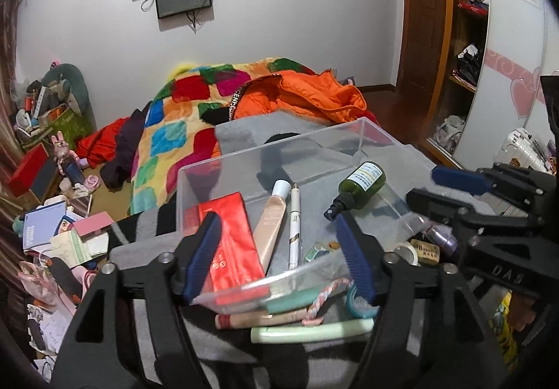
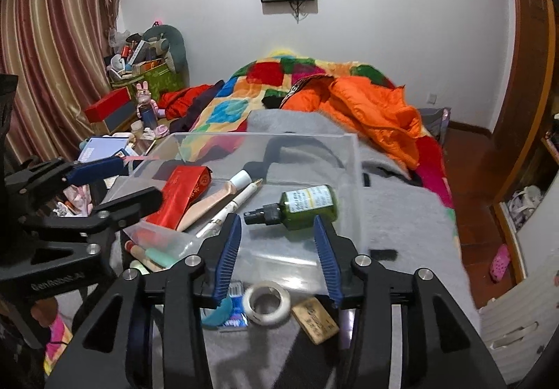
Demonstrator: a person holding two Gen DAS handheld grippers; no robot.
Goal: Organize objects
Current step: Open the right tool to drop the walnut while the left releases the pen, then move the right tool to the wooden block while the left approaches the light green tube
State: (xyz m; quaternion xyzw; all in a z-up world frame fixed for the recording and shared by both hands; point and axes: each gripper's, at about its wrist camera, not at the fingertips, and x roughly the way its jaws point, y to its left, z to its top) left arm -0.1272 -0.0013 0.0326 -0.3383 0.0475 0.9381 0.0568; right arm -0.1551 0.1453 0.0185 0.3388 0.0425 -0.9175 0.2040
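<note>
bed | grey blanket over it | on top: clear box, tape roll, patchwork quilt, orange jacket

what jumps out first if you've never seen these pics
The clear plastic box on the grey blanket, holding a red packet, a cream tube, a white pen and a green spray bottle. Behind it, a bright patchwork quilt and orange jacket heaped on the bed.

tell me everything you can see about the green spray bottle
The green spray bottle is dark translucent green, plastic or glass by its look, with a black pump nozzle and a white and yellow printed label. It lies on its side inside the clear box, nozzle toward the white pen, apart from it. No gripper touches it.
</note>
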